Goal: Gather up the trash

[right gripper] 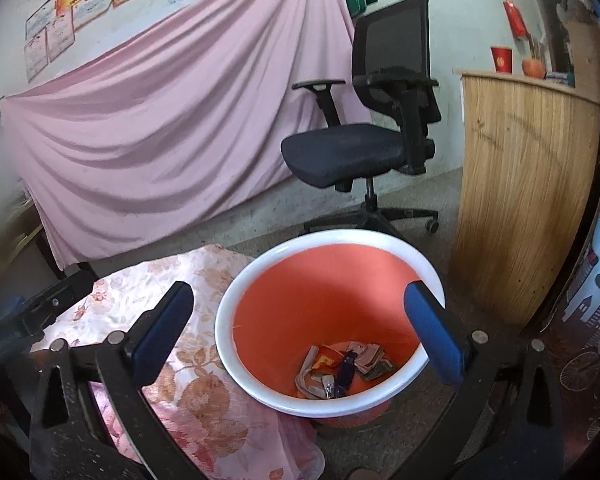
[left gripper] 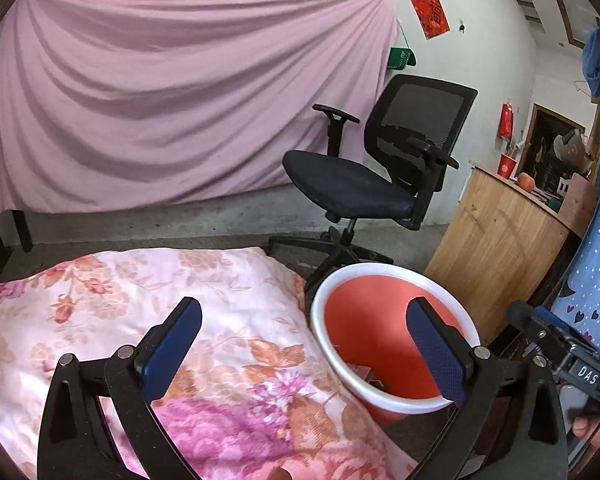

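Note:
An orange bin with a white rim (right gripper: 380, 242) stands on the floor beside a floral quilt (right gripper: 204, 376). Several crumpled wrappers and scraps of trash (right gripper: 342, 366) lie at its bottom. My right gripper (right gripper: 300, 320) hovers above the bin's mouth, open, with nothing between its blue pads. In the left wrist view the bin (left gripper: 340, 280) sits to the right of the quilt (left gripper: 140, 300). My left gripper (left gripper: 302, 334) is open and empty, spanning the quilt's edge and the bin's rim. The right gripper's body (left gripper: 572, 356) shows at the far right there.
A black office chair (right gripper: 360, 148) stands behind the bin. A wooden cabinet (right gripper: 520, 184) is close on the bin's right, with a red cup (right gripper: 501, 59) on top. A pink sheet (left gripper: 172, 100) hangs across the back wall. Grey floor lies between.

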A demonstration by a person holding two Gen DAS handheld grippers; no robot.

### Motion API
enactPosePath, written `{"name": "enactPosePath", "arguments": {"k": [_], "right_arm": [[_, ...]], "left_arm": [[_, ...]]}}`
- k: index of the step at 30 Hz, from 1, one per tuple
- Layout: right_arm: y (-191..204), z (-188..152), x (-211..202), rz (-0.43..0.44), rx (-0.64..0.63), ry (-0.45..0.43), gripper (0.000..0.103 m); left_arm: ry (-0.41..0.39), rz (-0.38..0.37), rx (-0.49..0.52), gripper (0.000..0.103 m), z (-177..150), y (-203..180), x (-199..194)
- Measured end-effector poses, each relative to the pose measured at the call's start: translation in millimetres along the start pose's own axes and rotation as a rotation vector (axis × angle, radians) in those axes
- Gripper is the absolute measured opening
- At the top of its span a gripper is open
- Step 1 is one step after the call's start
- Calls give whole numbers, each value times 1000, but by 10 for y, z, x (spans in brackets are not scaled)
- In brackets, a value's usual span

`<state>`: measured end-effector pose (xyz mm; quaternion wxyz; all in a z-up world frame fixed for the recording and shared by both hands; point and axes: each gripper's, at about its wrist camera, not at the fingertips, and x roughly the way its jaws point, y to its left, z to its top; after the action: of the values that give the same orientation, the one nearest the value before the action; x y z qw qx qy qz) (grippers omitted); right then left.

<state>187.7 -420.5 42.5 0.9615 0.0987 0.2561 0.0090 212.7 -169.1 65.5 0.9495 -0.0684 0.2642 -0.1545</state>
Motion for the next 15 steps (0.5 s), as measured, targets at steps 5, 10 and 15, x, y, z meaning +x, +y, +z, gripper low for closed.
{"name": "enactPosePath", "arguments": {"k": [5, 10, 15], "right_arm": [[142, -23, -198, 6, -11, -61, 103], [325, -77, -387, 17, -29, -117, 103], [490, -142, -562, 33, -39, -160, 103]], "left_arm": [[-42, 38, -1, 100, -32, 127, -239], [-77, 74, -15, 100, -103, 294, -495], [-100, 101, -26, 100, -187, 477, -780]]}}
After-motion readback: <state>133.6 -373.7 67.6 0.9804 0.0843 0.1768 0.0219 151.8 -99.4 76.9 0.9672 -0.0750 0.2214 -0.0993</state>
